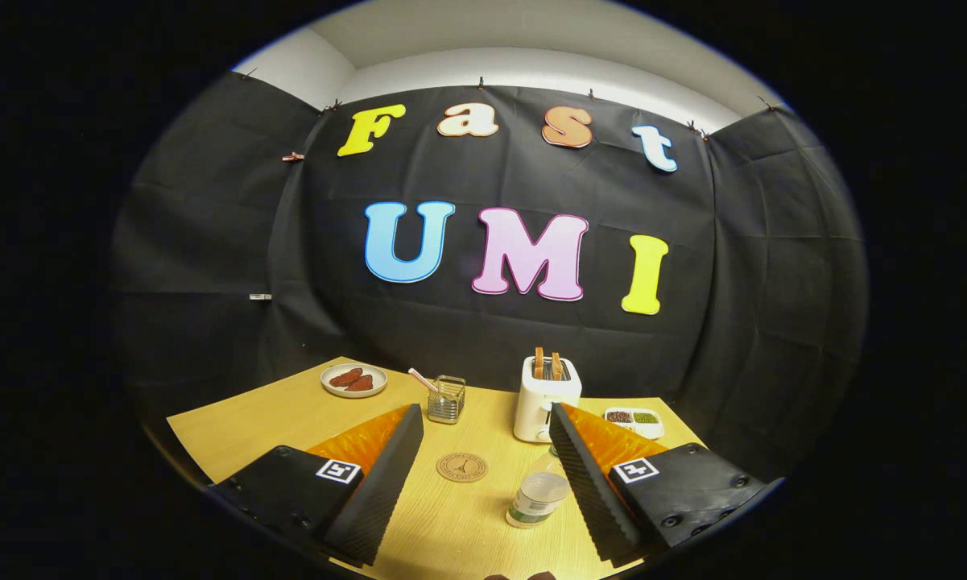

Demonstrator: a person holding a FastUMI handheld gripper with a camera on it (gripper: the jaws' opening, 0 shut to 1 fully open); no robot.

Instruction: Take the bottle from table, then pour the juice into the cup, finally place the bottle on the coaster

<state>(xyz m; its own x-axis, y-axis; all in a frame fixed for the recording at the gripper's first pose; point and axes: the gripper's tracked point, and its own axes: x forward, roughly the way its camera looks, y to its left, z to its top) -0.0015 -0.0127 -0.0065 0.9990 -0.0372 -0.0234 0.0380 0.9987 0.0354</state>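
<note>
**Bottle waiting between the spread fingers, nothing grasped yet**

Gripper view: the gripper (pixel 483 475) is hanging above the wooden table (pixel 274 419) with its fingers standing wide apart and pressing on nothing — the jaws are released. The bottle (pixel 538 498) is standing upright on the table between the fingers, close beside the right one, though whether it is touching that finger cannot be told. The round coaster (pixel 462 466) is lying bare on the table between the fingers, a little beyond the bottle and nearer the left finger. Further off, a wire basket (pixel 447 399) holding a striped straw is sitting near a white toaster (pixel 543 399) with two slices in it; a plate (pixel 354 380) of reddish food is resting well to the left, and a small divided dish (pixel 634 419) is showing past the right finger. No cup can be made out for certain.

Judging by this layout, the task is only beginning — the bottle is not yet taken, and pouring and setting it on the coaster are both left.
</note>
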